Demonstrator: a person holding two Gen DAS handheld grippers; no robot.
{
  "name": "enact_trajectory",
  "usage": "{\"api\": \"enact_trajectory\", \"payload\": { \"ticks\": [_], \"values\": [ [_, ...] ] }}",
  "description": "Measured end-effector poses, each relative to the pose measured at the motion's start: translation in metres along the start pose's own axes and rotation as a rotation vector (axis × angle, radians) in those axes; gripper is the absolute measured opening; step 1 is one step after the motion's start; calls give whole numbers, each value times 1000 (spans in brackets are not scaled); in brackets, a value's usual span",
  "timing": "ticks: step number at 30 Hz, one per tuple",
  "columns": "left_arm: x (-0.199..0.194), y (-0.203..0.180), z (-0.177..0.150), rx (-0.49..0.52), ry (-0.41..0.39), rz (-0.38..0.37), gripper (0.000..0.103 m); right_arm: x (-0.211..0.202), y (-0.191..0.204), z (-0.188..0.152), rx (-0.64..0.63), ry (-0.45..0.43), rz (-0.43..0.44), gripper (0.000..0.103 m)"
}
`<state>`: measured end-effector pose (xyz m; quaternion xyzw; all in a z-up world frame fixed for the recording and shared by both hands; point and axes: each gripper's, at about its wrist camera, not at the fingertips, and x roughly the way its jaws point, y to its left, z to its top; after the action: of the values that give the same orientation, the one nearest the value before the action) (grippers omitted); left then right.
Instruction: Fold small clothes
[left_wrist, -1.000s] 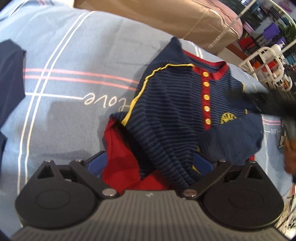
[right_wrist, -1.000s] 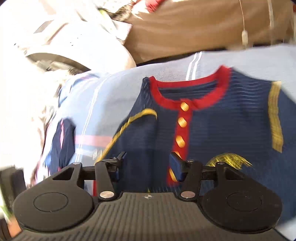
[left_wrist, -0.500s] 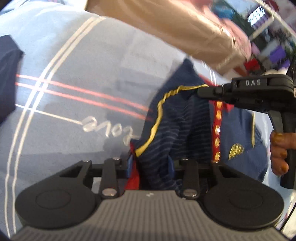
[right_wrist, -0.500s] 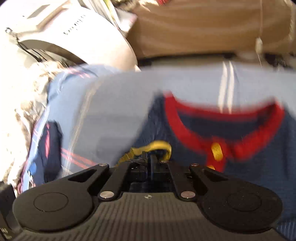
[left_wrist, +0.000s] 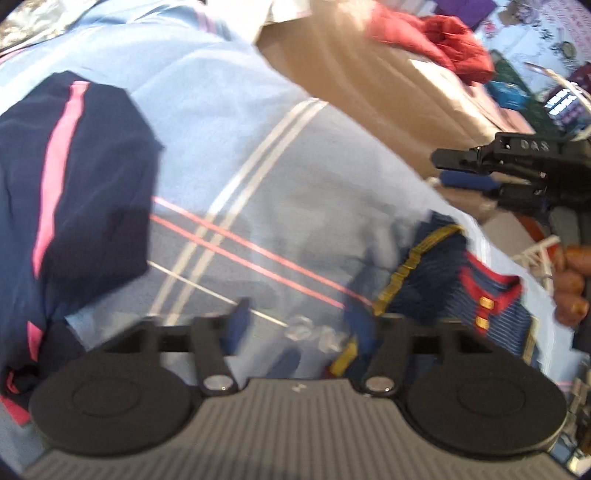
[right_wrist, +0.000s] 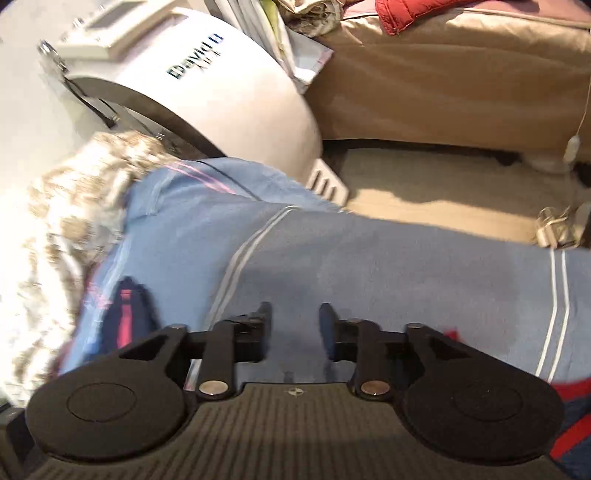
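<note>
Now both grippers — left (left_wrist: 293, 326), right (right_wrist: 295, 325) — gape above the bedsheet (right_wrist: 369, 266).

blue striped bedsheet (right_wrist: 369, 258) | tan sofa (right_wrist: 443, 81) behind | white appliance (right_wrist: 207, 85) left | sunlit

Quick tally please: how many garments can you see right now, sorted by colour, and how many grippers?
Navy striped shirt with red collar and yellow piping: 1
Navy garment with pink stripe: 1
Red garment on the tan cushion: 1
Grippers: 2, the left gripper and the right gripper, both open and empty
Total: 3 garments, 2 grippers
</note>
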<state>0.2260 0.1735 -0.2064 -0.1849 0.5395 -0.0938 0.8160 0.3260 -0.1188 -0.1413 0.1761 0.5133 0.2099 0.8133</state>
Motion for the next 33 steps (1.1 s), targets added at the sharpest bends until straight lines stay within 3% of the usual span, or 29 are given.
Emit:
{"api": "enact_trajectory", "payload": {
  "ticks": [2,7,11,15,20,24,28,29,30,31,33],
  "values": [
    [-7,-13,-7,62,10,-43,83,-35,-9,-19,-3,-9,-18,76],
    [-15,-58,-40,259,77,-116,91,-136,-63,-96,103,-6,-80,85],
    [-11,-88,-75,395,159,-156,91,-212,-110,-175,206,17,-211,89],
    [-4,-104,-97,453,223,-157,91,-261,-136,-252,308,60,-287,88],
    [-2,-116,-106,491,255,-147,91,-263,-127,-309,230,147,-235,85],
    [0,-125,-111,521,276,-134,91,-235,-112,-311,112,166,-168,81],
    [1,-134,-115,542,292,-131,91,-208,-101,-310,-125,258,-126,80],
    [0,-135,-116,548,296,-131,91,-201,-99,-311,-180,297,-132,64],
    [0,-137,-118,551,300,-129,91,-196,-97,-313,-213,345,-141,11],
    [-1,-138,-119,554,306,-126,91,-194,-95,-313,-235,380,-138,9],
    [-5,-138,-120,557,304,-128,91,-206,-82,-311,-304,357,-179,8]
  ]
}}
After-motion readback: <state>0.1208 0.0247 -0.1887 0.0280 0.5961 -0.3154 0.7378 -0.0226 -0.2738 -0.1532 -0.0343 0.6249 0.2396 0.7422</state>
